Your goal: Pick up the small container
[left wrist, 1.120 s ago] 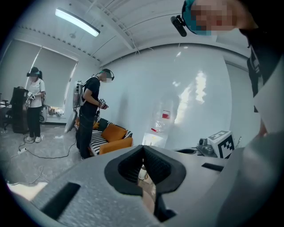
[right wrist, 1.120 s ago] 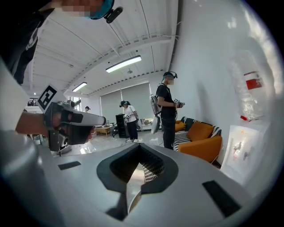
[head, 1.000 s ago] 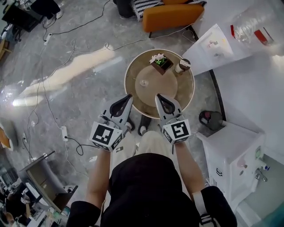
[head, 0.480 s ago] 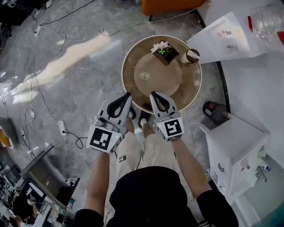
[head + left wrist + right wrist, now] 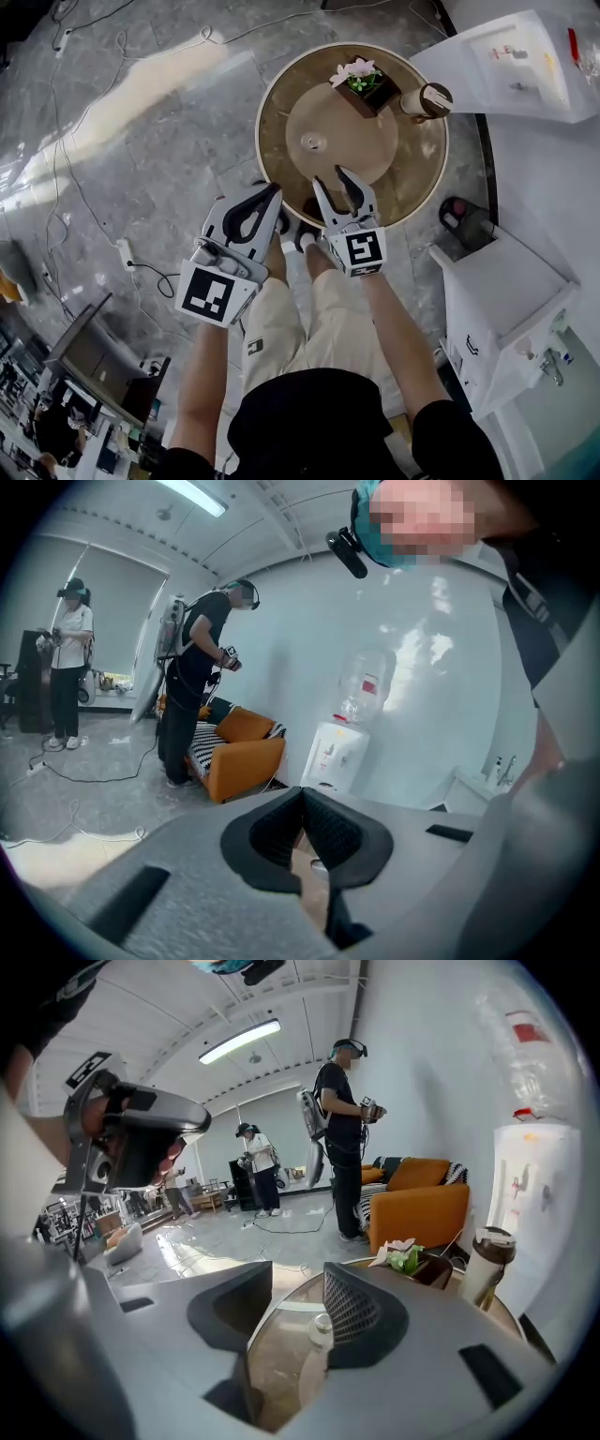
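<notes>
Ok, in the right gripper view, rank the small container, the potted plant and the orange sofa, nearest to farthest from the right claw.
1. small container: on the table just ahead of the right claw, whose empty jaws have just been opening.
2. potted plant: far side of the table, right.
3. orange sofa: well beyond the table.

Round brown table, potted flowers and lidded cup at its far rim, white water dispenser alongside, cable on grey floor.

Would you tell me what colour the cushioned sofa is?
The cushioned sofa is orange; the right gripper view shows it best.
</notes>
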`<state>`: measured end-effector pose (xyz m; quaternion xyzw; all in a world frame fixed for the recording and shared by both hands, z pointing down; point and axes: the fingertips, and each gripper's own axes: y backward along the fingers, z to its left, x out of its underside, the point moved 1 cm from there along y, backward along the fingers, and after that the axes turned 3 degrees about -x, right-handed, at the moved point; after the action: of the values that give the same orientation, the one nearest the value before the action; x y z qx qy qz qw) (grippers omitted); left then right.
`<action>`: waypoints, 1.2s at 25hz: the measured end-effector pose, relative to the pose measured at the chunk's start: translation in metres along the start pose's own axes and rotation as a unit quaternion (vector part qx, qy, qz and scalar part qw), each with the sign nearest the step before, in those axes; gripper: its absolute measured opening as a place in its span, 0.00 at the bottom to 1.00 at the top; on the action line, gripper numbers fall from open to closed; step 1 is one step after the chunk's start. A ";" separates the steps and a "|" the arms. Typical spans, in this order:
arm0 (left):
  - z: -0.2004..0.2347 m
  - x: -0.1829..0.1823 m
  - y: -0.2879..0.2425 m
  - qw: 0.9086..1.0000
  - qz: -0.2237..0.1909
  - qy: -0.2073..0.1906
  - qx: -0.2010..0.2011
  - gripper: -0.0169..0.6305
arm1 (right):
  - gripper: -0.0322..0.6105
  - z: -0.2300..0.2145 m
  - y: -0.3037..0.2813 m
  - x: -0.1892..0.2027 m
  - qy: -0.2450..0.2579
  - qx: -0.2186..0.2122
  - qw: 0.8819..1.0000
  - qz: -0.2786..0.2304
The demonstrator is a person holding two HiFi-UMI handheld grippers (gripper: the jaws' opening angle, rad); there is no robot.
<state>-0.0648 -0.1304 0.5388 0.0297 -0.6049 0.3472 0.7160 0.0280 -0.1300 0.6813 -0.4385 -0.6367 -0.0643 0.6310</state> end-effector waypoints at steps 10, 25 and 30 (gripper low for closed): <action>0.033 0.038 -0.026 1.000 0.030 -0.002 0.008 0.05 | 0.51 -0.017 -0.056 0.059 -0.015 0.038 0.999 0.035; 0.046 0.090 -0.053 0.996 0.081 0.011 0.030 0.05 | 0.55 -0.049 -0.123 0.141 -0.006 0.073 0.993 0.095; 0.050 0.100 -0.057 0.995 0.092 0.013 0.035 0.05 | 0.55 -0.056 -0.137 0.153 -0.008 0.084 0.991 0.100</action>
<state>-0.0735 -0.1506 0.6625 -0.0054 -0.5832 0.4331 0.6872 0.0098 -0.1758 0.8888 -0.4463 -0.5978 0.0561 0.6635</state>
